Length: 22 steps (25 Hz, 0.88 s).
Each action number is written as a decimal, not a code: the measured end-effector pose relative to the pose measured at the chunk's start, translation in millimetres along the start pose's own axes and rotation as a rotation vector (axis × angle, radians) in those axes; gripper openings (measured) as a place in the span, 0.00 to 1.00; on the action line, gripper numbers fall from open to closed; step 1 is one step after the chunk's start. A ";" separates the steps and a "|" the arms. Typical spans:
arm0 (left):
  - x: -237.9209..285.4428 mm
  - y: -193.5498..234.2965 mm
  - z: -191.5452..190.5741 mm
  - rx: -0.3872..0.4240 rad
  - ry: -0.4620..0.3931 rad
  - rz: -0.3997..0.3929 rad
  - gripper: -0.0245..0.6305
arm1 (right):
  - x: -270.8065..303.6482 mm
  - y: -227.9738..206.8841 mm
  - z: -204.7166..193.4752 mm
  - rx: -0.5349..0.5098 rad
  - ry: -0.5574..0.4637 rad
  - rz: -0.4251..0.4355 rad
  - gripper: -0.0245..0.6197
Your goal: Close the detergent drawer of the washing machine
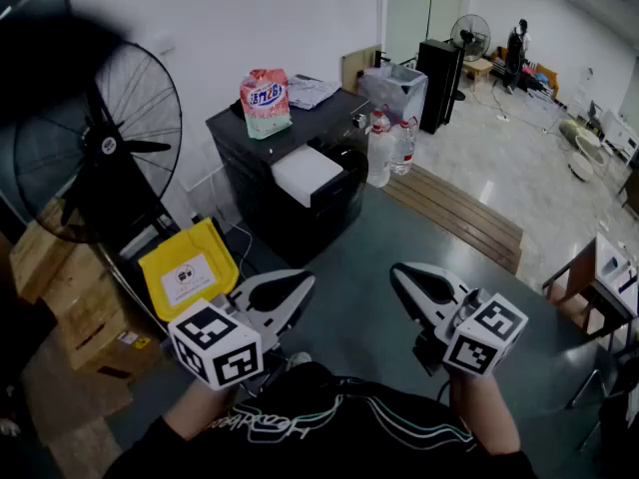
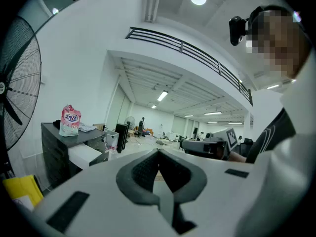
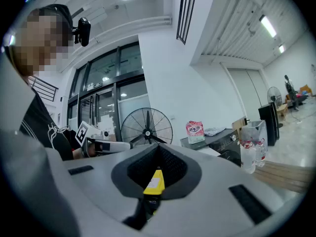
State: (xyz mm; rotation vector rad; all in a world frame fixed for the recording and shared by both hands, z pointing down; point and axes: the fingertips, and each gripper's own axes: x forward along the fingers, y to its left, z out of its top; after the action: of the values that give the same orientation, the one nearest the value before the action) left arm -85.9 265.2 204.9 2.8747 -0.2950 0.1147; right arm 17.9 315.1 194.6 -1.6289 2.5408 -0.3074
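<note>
We hold both grippers low in the frame, well apart from the dark washing machine (image 1: 255, 208) at upper centre. Its white detergent drawer (image 1: 305, 175) juts out from the front, not pushed in. The left gripper (image 1: 300, 285) has its jaws together on nothing, and the right gripper (image 1: 401, 273) likewise, tips meeting. A pink detergent bag (image 1: 265, 103) stands on top of the machine.

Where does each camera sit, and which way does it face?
Head view: on the person's head, looking down at the washing machine and its open drawer; shows the left tongs, the right tongs and the black shirt.
Left gripper view: on the left tongs, facing across the hall; shows them shut, the right tongs, the shirt.
Right gripper view: on the right tongs, facing the fan; shows them shut, the left tongs, the shirt.
Shared: all see the pink bag on the machine.
</note>
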 end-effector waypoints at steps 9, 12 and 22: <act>9.7 30.2 -8.7 -0.067 0.016 0.020 0.07 | 22.2 -20.5 -15.3 0.034 0.049 -0.010 0.08; 19.5 51.2 -14.3 -0.098 0.011 0.034 0.07 | 34.6 -37.8 -28.1 0.058 0.075 -0.028 0.08; 84.0 124.4 -32.7 -0.143 0.078 0.043 0.07 | 90.6 -121.9 -51.2 0.114 0.113 -0.060 0.08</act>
State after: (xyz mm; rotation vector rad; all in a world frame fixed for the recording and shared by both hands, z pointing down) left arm -31.6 139.5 274.6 2.7159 -0.3365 0.2050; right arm 77.7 189.3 273.8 -1.6929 2.5044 -0.5549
